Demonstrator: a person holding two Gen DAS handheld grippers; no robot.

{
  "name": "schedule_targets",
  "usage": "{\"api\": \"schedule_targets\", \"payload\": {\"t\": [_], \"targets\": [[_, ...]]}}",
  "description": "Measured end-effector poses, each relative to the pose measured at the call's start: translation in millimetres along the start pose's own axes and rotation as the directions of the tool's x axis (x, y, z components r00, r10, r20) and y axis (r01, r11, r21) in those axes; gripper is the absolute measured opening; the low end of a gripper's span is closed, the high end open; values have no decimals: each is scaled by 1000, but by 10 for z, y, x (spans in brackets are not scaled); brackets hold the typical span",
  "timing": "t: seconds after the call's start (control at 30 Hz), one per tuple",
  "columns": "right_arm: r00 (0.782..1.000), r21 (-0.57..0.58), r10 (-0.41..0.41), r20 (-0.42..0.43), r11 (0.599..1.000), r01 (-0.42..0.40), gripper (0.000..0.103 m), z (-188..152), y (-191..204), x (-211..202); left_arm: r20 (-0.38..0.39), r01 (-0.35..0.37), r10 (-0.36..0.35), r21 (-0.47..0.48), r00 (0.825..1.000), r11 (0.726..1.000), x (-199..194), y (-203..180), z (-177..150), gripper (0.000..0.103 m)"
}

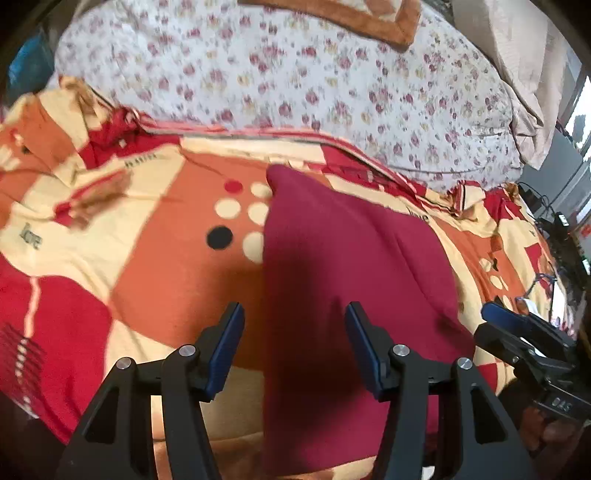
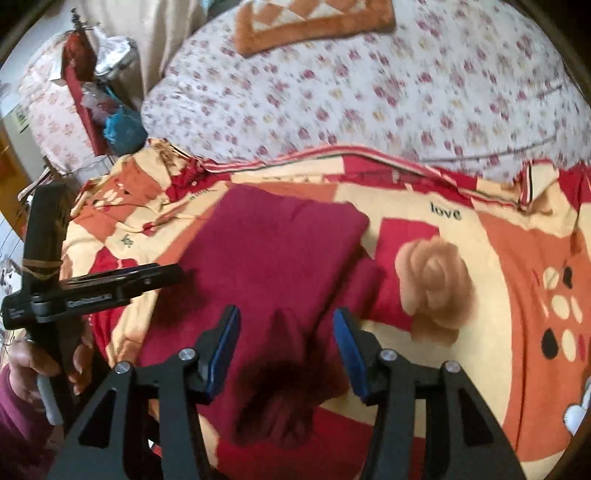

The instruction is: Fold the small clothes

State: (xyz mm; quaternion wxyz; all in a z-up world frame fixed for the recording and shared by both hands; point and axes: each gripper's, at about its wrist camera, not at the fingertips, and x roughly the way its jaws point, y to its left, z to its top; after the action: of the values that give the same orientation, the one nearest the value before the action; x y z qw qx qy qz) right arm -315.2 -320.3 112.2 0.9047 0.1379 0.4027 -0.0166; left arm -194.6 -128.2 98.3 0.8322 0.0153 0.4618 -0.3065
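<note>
A dark red garment [image 1: 332,258] lies folded into a rough rectangle on the patterned bedspread [image 1: 147,266]. My left gripper [image 1: 295,325] hovers above its near left edge, open, with nothing between the blue pads. In the right wrist view the same garment [image 2: 273,251] shows a smooth folded upper layer, with a rumpled part near the lens. My right gripper [image 2: 286,321] is open over that rumpled part and grips nothing. The right gripper [image 1: 491,314] also shows at the far right edge of the left wrist view. A hand [image 2: 37,358] holds the left gripper [image 2: 173,273] at the garment's left side.
A white floral quilt [image 1: 295,74] covers the far half of the bed, with an orange patterned cushion [image 2: 314,26] on it. A cluttered bedside stand [image 2: 92,92] is beyond the bed's left corner. Cables and devices [image 1: 561,236] sit off the right edge.
</note>
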Motion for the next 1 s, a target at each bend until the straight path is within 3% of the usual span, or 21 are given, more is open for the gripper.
{"api": "schedule_targets", "payload": {"t": [0.13,0.2,0.4,0.6,1.0], "targets": [[995,-37,-92,25,995,93,55,-1,166,-60,90,-116,111,56,990,992,-198,-105,-34,36],[992,-35,-123,25,992,124,55,-6,203,-56,115,-141,133,67,984,988,-273,-115,-61,36],[983,-14,-179,33,984,179,66,-39,316,-53,151,-141,129,70,980,988,-417,-135,-160,36],[980,-2,-189,56,982,189,72,-75,415,-115,209,-204,180,97,961,974,-558,-230,-248,36],[977,11,-198,76,980,197,75,-77,443,-219,254,-220,190,96,948,971,-690,-296,-250,36]]}}
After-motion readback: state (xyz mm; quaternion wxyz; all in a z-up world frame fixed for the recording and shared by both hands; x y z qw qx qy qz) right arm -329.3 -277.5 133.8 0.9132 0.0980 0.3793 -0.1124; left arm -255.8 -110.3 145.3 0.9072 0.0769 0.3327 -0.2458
